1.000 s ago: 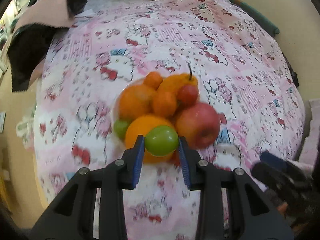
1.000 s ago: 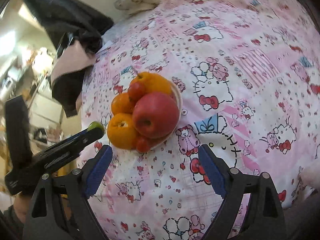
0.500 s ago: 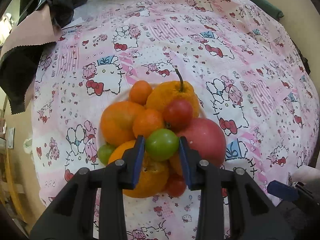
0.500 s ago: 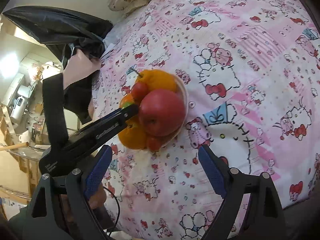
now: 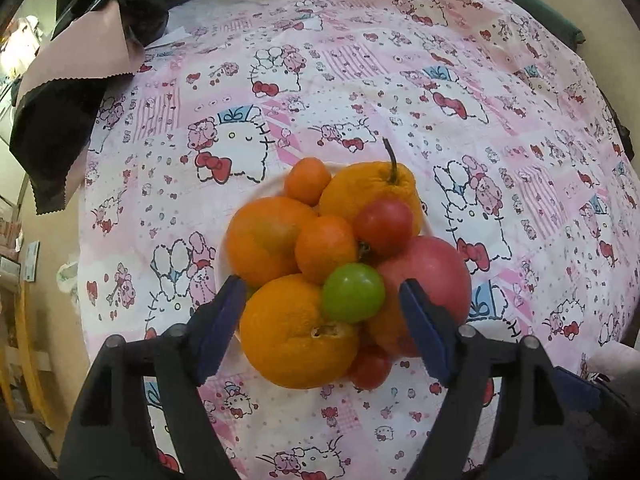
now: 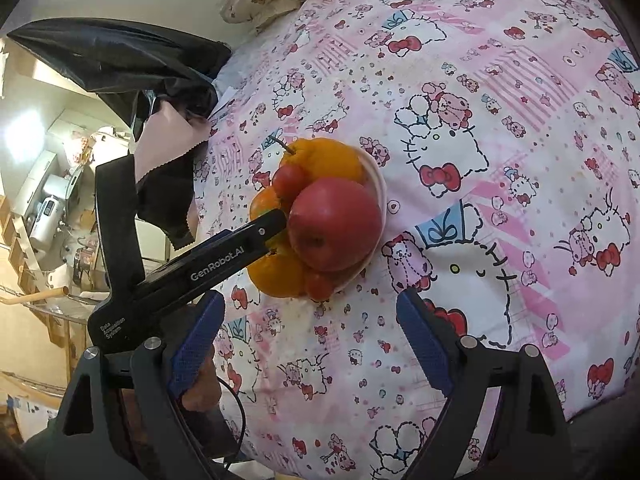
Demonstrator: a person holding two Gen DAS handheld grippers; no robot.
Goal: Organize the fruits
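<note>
Fruits sit heaped on a white plate near the middle of the pink cartoon-print cloth, and we see bare cloth all round the plate, widest toward the far side and the right. At the cloth's left edge lies a black bag with a pink lining; past it the surface drops away.

Our left gripper is opening over the pile: the green tomato lies between the blue pads, neither pad touching it, resting on the big orange beside the red apple. Our right gripper hangs over bare cloth just short of the plate, fingers wide apart with nothing between them.

We count one apple, two red tomatoes, one stemmed, wrinkled citrus, two large oranges and two small mandarins. A second green fruit may hide behind the left pad, though we cannot be sure.
</note>
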